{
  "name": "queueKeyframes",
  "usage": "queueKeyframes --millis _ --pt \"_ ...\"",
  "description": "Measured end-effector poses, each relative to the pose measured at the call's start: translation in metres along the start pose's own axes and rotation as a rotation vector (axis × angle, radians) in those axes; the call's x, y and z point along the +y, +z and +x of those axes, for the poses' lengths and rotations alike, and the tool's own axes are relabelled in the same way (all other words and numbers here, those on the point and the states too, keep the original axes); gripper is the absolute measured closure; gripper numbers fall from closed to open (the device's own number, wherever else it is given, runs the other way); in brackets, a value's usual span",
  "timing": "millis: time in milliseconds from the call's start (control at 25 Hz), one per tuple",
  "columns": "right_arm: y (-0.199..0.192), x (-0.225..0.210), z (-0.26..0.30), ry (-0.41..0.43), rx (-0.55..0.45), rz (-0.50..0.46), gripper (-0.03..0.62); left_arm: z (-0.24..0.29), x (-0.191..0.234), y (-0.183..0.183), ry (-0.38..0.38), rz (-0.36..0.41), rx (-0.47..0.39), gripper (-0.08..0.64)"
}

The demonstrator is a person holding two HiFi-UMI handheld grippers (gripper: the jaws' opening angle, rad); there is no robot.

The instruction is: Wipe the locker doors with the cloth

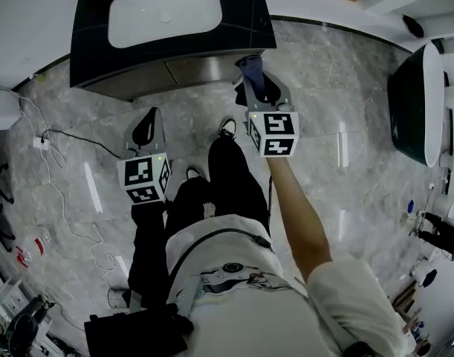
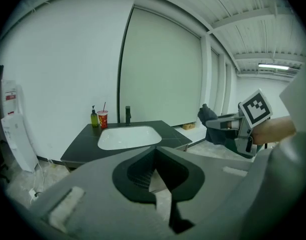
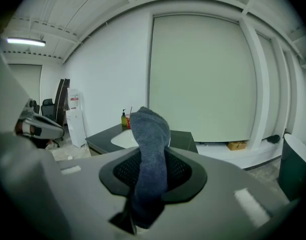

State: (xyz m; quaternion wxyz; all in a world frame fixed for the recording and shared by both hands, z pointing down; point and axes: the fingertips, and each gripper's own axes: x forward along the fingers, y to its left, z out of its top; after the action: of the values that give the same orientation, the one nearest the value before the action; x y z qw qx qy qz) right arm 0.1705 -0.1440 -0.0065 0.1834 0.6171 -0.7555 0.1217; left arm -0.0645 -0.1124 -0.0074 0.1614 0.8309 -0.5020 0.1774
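A blue-grey cloth (image 3: 151, 144) stands up from between the jaws of my right gripper (image 3: 151, 166), which is shut on it. In the head view the right gripper (image 1: 258, 89) is held out in front of the person with the cloth (image 1: 250, 67) at its tip, close to the front edge of a black vanity counter (image 1: 89, 47). My left gripper (image 1: 146, 127) is lower and to the left over the floor. Its jaws (image 2: 154, 171) are together with nothing between them. From the left gripper view the cloth (image 2: 209, 119) shows at the right. No locker door is in view.
A white sink (image 1: 165, 12) is set into the counter, with a soap bottle (image 2: 94, 118), a red cup (image 2: 102, 119) and a tap behind it. White cables (image 1: 56, 169) trail over the marble floor at the left. A dark tub (image 1: 416, 110) stands at the right.
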Motion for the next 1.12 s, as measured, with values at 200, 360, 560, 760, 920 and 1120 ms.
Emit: queueKeyframes --millis 200,360,560,760,920,1120 --pt "-0.002 0.005 -0.024 -0.004 -0.036 0.021 0.483 -0.020 0.002 -0.026 0.016 -0.012 -0.002 0.557" --pt "-0.029 -0.003 -0.014 0.008 -0.060 0.009 0.482 -0.008 -0.002 -0.064 0.029 0.001 0.001 0.557" --pt "-0.085 -0.023 0.027 0.012 -0.120 -0.028 0.480 0.035 -0.001 -0.135 0.073 0.015 -0.030 0.557" --pt "-0.143 -0.037 0.073 0.000 -0.218 -0.041 0.480 0.075 0.027 -0.218 0.137 0.039 -0.059 0.557" --pt "-0.180 -0.051 0.119 -0.021 -0.330 -0.078 0.479 0.114 0.053 -0.281 0.192 0.052 -0.125 0.557" --pt "-0.213 -0.080 0.168 -0.060 -0.449 -0.124 0.477 0.163 0.061 -0.339 0.218 0.083 -0.183 0.557"
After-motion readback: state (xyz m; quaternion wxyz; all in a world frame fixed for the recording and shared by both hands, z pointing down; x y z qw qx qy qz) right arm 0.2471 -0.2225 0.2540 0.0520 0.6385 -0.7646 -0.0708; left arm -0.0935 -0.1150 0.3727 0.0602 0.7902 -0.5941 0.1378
